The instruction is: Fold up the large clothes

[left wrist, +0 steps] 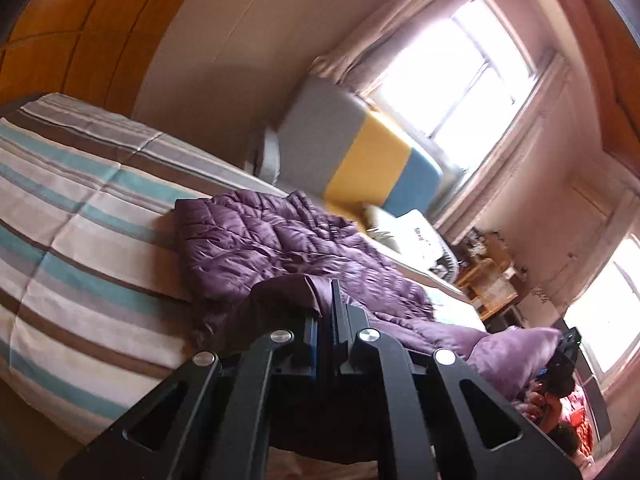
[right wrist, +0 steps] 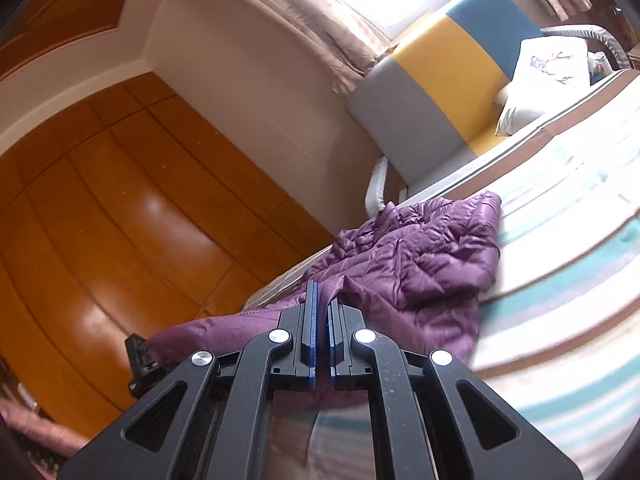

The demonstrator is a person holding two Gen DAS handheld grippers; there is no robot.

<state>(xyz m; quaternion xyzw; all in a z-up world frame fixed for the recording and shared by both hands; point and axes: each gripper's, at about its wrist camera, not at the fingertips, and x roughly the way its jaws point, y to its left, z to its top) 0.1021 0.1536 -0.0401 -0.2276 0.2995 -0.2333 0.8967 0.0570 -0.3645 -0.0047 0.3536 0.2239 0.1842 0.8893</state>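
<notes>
A purple quilted jacket (left wrist: 256, 244) lies across a bed with a striped cover (left wrist: 80, 216). My left gripper (left wrist: 333, 292) is shut on a fold of the jacket's near edge, lifted off the bed. In the right wrist view the same jacket (right wrist: 420, 264) spreads toward the headboard, and my right gripper (right wrist: 322, 296) is shut on another bit of its near edge. The fabric hangs between the two grips. The right gripper (left wrist: 566, 344) shows at the left wrist view's right edge, holding a purple corner; the left gripper (right wrist: 140, 356) shows low left in the right wrist view.
A grey, yellow and blue headboard (left wrist: 372, 152) stands at the bed's far end, with a white pillow (right wrist: 536, 80) beside it. Wooden wardrobe doors (right wrist: 120, 220) run along one side. A bright window (left wrist: 456, 76) with curtains and a cluttered wooden stand (left wrist: 488, 280) are beyond the bed.
</notes>
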